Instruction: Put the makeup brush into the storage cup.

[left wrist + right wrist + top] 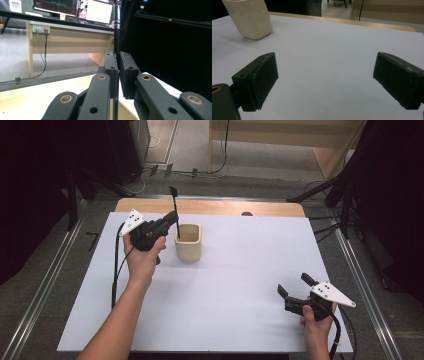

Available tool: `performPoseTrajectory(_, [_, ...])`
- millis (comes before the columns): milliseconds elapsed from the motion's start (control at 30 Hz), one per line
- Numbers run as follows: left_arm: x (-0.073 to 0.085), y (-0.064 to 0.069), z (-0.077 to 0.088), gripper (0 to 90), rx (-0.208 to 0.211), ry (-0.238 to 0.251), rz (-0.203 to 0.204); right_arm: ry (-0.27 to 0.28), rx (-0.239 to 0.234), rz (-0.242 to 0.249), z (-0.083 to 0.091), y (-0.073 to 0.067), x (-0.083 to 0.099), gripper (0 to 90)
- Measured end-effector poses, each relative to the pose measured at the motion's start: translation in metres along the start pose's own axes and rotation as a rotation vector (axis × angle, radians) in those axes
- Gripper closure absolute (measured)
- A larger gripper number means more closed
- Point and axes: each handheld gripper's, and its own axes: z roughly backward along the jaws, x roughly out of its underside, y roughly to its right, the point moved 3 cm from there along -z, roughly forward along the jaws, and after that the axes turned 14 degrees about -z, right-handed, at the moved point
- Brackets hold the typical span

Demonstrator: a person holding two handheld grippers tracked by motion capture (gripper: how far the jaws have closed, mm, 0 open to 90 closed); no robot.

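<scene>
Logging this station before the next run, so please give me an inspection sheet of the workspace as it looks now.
Surface: white sheet on a wooden table, flat and clean.
Job's things: cream cup upright; thin black stick upright, lower end inside the cup.
Clutter: nothing seen.
Grippers: left tool shut on the stick beside the cup; right tool open and empty at the near right.
Cables: one trails from each tool off the near edge; more lie on the floor beyond the table.
Surroundings: grey floor, dark frames either side, wooden desk with monitors beyond.
</scene>
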Motion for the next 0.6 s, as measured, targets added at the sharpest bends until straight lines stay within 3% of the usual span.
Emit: performPoseTrajectory(600, [0.013, 0.002, -0.005, 86.4, 0.002, -0.038, -0.013, -0.002, -0.001, -0.001, 0.0, 0.0, 0.0, 6.5])
